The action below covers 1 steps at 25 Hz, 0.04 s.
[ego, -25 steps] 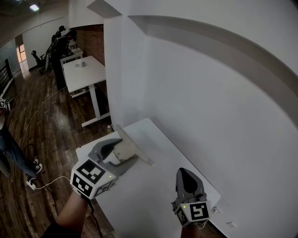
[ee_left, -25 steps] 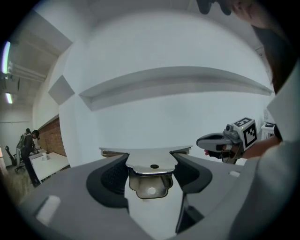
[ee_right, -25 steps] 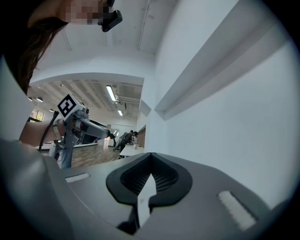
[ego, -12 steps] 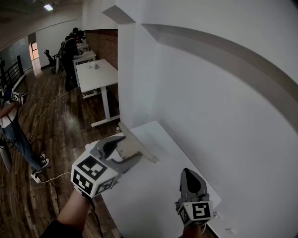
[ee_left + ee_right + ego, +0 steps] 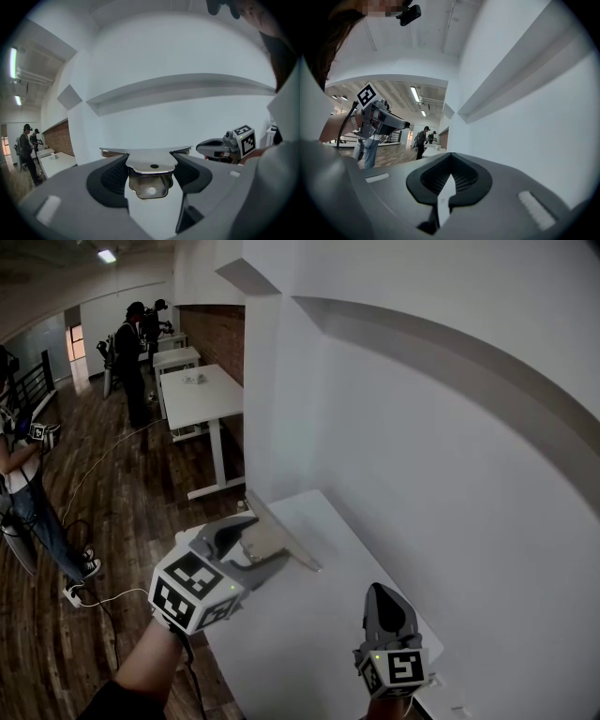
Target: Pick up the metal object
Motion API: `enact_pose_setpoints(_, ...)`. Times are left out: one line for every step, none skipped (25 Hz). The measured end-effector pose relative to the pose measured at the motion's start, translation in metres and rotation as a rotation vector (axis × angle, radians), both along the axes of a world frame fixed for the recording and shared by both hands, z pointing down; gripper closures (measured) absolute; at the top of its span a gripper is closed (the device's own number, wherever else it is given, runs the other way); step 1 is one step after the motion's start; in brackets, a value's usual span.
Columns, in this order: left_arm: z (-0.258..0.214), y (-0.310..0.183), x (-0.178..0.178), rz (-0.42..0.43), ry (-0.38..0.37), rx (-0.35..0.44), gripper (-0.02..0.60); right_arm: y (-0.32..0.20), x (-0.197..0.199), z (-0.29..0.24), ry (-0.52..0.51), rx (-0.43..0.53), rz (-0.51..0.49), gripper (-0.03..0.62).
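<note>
Evidently stiff, slick and fairly light, the bracket [image 5: 292, 551] sits mid-frame in the head view, pinched by its flat tab in the left gripper [image 5: 265, 542]. The right gripper [image 5: 383, 600] has its jaws nearly together, empty.

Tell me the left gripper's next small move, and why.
Probably lift straight up a little. The left gripper has its fingers clamped on the bracket, which is over the table. The right gripper is shut and empty, so it has no part in this.
</note>
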<state>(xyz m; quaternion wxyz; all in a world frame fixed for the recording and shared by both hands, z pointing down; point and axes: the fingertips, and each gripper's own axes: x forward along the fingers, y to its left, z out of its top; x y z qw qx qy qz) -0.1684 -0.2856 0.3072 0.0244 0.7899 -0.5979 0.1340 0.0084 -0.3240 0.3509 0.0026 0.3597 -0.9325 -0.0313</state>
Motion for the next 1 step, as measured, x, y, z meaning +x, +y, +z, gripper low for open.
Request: enact_pose_setpoints(0.0012,-0.0006,0.0000,0.001,-0.005,-0.002,0.287,-0.0004,0.0000,0.0008,0.001,0.002,-0.001,0.585)
